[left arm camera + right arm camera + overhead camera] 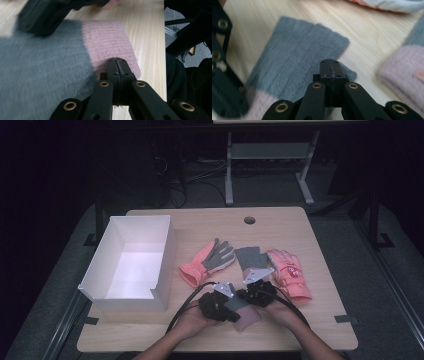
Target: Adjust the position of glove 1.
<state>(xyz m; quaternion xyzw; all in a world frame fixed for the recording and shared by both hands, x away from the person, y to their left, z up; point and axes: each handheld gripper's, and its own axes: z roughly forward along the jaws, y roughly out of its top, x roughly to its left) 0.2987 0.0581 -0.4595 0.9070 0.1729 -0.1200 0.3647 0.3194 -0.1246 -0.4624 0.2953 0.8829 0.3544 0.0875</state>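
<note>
A grey mitten with a pink cuff [244, 315] lies near the table's front edge, between my two grippers. In the left gripper view the left gripper [117, 61] has its jaws pressed together over the pink cuff [110, 40]; I see no fabric between them. My left gripper [227, 304] is held by a hand at the mitten's left. The right gripper [330, 62] is shut above the grey finger end of the mitten [297, 52], with the left gripper's black frame [222, 75] at that view's left edge. My right gripper [251, 295] sits just right of the mitten.
A white open box [165, 255] stands at the table's left. Behind the grippers lie a pink and grey glove [207, 260], a second grey mitten [248, 256] and a pink padded glove [290, 272]. The second mitten's pink cuff [402, 67] is at the right. A cable hole [249, 220] is at the back.
</note>
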